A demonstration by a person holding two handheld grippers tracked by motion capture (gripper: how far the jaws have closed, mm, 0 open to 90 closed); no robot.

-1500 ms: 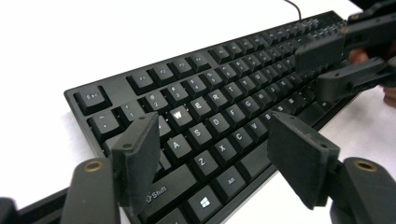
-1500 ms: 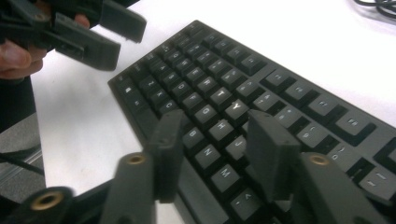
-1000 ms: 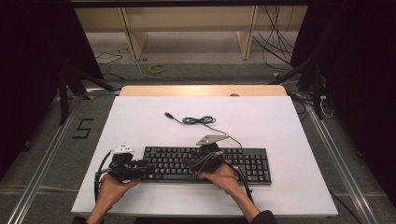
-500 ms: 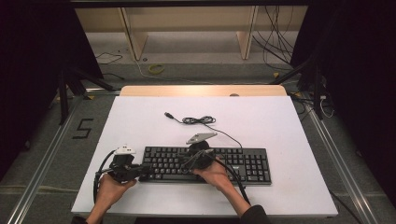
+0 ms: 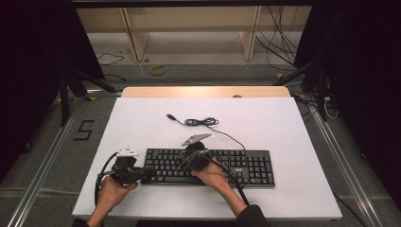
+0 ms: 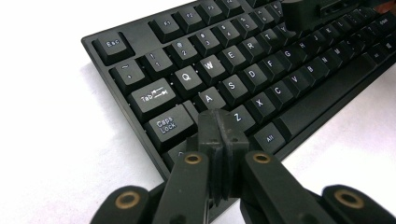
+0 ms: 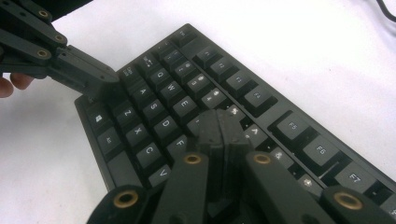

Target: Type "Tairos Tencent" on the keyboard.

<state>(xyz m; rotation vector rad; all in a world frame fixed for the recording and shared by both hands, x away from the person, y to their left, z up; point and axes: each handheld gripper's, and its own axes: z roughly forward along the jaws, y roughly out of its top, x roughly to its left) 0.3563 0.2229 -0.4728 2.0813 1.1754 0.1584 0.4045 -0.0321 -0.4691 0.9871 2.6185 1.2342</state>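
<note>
Both closed tools, left (image 6: 219, 122) and right (image 7: 223, 122), seemingly press keyboard (image 5: 246, 165) keys.

A black keyboard (image 5: 208, 166) lies near the front edge of a white table (image 5: 283, 127), its long side running left to right. The left gripper (image 5: 144, 174) sits at the keyboard's left end, held by the left hand (image 5: 111, 191). The right gripper (image 5: 187, 161) is over the keys left of the middle, held by the right hand (image 5: 213, 176), with a grey plate on top. The keyboard's cable (image 5: 201, 122) lies behind it in a loose bundle, plug end free on the table.
</note>
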